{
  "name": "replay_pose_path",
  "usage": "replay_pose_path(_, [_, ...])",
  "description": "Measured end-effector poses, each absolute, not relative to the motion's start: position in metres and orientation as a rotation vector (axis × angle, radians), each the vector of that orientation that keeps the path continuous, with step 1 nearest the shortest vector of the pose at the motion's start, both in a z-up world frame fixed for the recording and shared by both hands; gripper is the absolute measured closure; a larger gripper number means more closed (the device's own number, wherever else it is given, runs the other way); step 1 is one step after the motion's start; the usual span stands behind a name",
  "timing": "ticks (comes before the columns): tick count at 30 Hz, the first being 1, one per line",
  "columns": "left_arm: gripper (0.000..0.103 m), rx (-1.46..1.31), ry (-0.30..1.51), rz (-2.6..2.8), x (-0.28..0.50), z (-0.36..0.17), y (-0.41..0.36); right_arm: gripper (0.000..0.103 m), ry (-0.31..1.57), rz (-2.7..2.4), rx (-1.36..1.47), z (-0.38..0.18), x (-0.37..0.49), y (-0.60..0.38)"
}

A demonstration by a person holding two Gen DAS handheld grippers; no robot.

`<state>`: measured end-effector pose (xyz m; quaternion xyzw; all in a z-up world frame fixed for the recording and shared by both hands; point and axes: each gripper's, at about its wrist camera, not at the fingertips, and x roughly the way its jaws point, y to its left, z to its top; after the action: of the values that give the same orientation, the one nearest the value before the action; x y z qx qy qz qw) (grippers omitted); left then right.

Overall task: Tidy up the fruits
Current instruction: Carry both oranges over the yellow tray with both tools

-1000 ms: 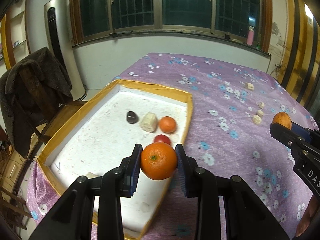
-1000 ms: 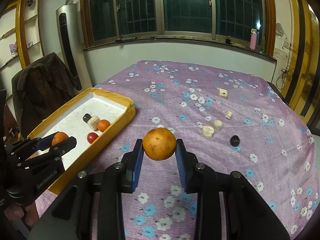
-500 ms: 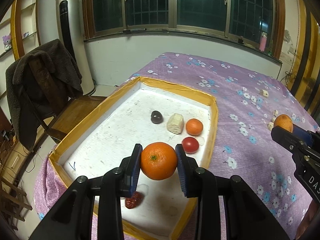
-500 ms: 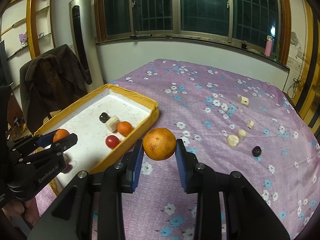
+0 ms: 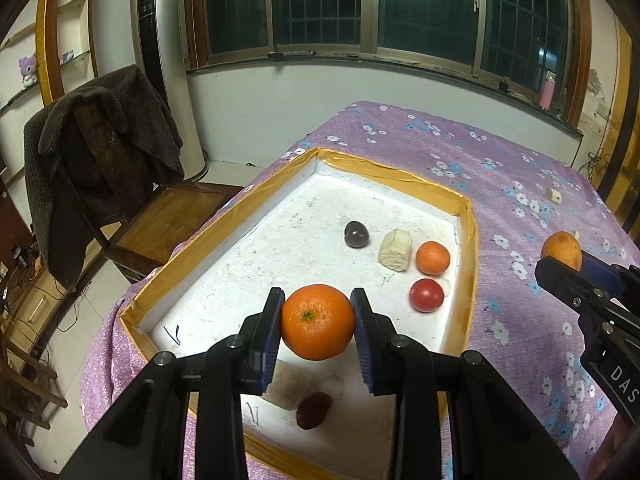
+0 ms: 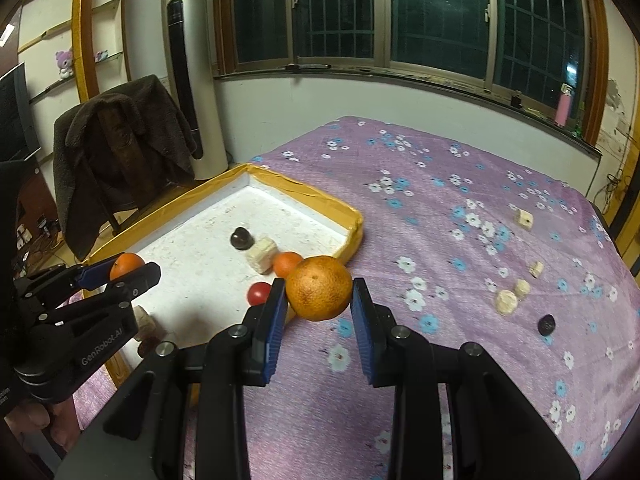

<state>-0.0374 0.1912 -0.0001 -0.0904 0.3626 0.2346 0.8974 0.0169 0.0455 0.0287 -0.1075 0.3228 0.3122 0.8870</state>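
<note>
My left gripper (image 5: 318, 322) is shut on a bright orange (image 5: 318, 322) and holds it above the near part of the white foam tray (image 5: 224, 280) with a yellow rim. In the tray lie a small orange (image 5: 433, 257), a red tomato (image 5: 426, 295), a pale banana chunk (image 5: 395, 250), a dark plum (image 5: 356, 234) and a red date (image 5: 314, 410). My right gripper (image 6: 319, 294) is shut on a paler orange (image 6: 319, 294) above the purple cloth just right of the tray's rim (image 6: 352, 236). It also shows in the left wrist view (image 5: 561, 249).
The purple flowered cloth (image 6: 440, 240) covers the table. Pale banana chunks (image 6: 506, 300) (image 6: 524, 218) and a dark plum (image 6: 546, 324) lie on it at the right. A wooden chair with a dark coat (image 5: 96, 148) stands left of the table.
Both grippers have moved left, each still holding its orange. The left one has gone further over the tray; the right one has come closer to the tray's right rim.
</note>
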Motion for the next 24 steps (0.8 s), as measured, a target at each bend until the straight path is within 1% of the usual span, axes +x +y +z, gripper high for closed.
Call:
replay_pose_path(7, [0.070,-0.202,0.759,0.502,-0.040,-0.006,0.205,0.069,0.681,0.675,-0.239,0.024,0.017,0.062])
replay_pose_path(14, [0.070,-0.228,0.782,0.564,-0.046,-0.016,0.239,0.069,0.692,0.702,-0.256,0.019,0.018,0.082])
replay_pose_path(24, [0.070,-0.233,0.832,0.603,-0.038,-0.032,0.263,0.069,0.739,0.751,-0.296,-0.004,0.032,0.122])
